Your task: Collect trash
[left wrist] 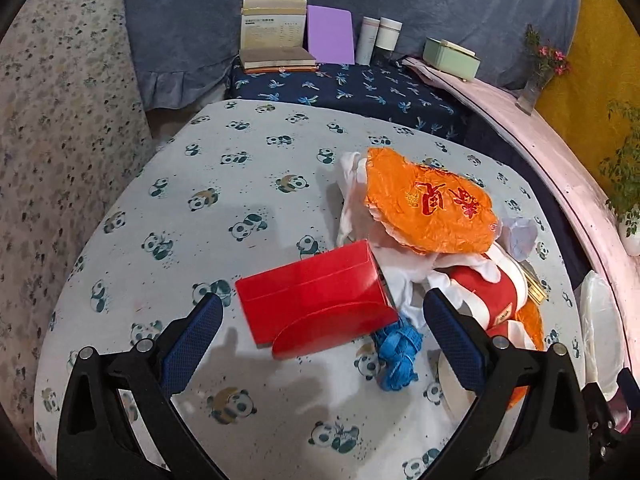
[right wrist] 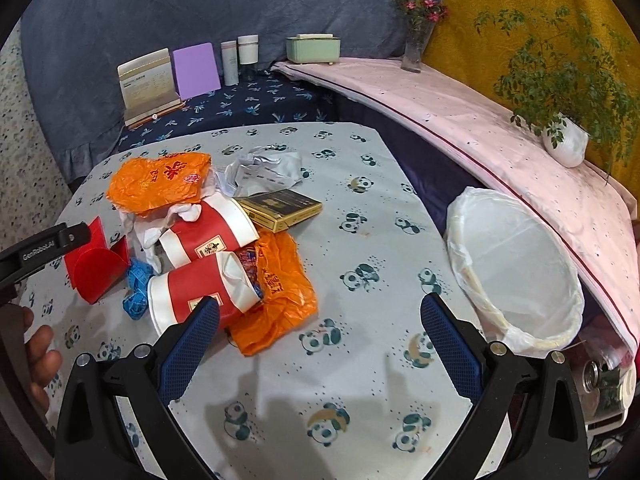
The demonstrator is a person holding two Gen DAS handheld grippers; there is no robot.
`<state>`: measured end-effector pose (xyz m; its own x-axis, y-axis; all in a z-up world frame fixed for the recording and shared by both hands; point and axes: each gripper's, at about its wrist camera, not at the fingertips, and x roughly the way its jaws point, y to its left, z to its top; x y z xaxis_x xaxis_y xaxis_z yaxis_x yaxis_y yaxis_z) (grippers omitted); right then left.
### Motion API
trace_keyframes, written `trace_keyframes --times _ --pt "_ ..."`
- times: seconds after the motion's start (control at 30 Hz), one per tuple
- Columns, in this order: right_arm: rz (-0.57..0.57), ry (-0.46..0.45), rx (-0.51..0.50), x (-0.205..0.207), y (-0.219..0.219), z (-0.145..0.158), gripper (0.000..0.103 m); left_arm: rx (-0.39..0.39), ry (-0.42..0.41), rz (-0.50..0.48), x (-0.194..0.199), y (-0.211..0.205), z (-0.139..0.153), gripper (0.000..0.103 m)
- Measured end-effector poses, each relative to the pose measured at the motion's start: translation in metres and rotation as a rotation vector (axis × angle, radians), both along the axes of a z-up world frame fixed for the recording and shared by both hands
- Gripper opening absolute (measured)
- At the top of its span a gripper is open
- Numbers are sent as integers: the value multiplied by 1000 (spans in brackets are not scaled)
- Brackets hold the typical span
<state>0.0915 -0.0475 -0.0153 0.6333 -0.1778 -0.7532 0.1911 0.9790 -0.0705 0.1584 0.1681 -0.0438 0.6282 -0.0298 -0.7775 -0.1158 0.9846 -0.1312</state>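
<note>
Trash lies in a pile on the panda-print table (left wrist: 224, 208). A red folded card box (left wrist: 316, 300) sits just ahead of my open, empty left gripper (left wrist: 320, 312), with a blue crumpled strip (left wrist: 398, 354) beside it. An orange wrapper (left wrist: 432, 208) lies on white paper (left wrist: 350, 184). In the right wrist view, two red-and-white paper cups (right wrist: 208, 236) (right wrist: 200, 288) lie on their sides over an orange bag (right wrist: 276, 300), with a gold-black box (right wrist: 282, 206) and grey crumpled paper (right wrist: 264, 170) behind. My right gripper (right wrist: 320, 316) is open and empty. A white-lined bin (right wrist: 516, 268) stands at the table's right edge.
Books (left wrist: 274, 34), a purple card (left wrist: 330, 34), two white tubes (left wrist: 378, 38) and a green box (left wrist: 452, 58) stand on the dark blue surface behind. A pink-covered ledge (right wrist: 460, 108) holds a flower vase (right wrist: 418, 48) and a potted plant (right wrist: 566, 142).
</note>
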Motion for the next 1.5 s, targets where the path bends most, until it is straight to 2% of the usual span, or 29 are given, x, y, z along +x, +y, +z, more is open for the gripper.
trace_keyframes --times 0.17,0.3,0.47,0.6,0.67,0.77,0.97,1.0,1.03,1.07,1.2,1.23,1.33,1.5 --pt "7 4 2 12 5 -3 96 28 37 25 15 4 -17 96" --pt "15 13 -1 18 7 -7 96 23 53 37 19 9 -25 96" --pt "23 26 1 26 11 -12 96 -13 77 5 28 6 -31 95" --pt "26 33 1 28 13 -15 96 -11 85 -24 29 0 -33 92" --pt "25 38 2 29 13 -17 96 -7 78 -34 28 -1 -31 83" --pt "23 43 2 29 13 -20 96 -2 70 -46 24 -2 -28 74" --pt "18 46 8 27 11 -22 96 11 41 -68 14 -6 -15 60" --pt "18 49 13 26 10 -23 96 9 39 -72 12 -6 -13 54" --pt "18 52 21 26 9 -24 96 5 38 -83 11 -7 -11 30" --pt "18 55 29 24 8 -25 96 1 50 -94 10 -8 -11 13" --pt "19 65 48 21 7 -30 96 -7 64 -111 6 -10 -14 10" --pt "20 67 51 20 6 -30 96 -9 63 -114 4 -9 -14 6" --pt "30 65 57 17 9 -30 95 -27 59 -118 -3 -6 -12 1" --pt "48 58 62 15 16 -28 95 -41 51 -112 -13 5 -4 2"
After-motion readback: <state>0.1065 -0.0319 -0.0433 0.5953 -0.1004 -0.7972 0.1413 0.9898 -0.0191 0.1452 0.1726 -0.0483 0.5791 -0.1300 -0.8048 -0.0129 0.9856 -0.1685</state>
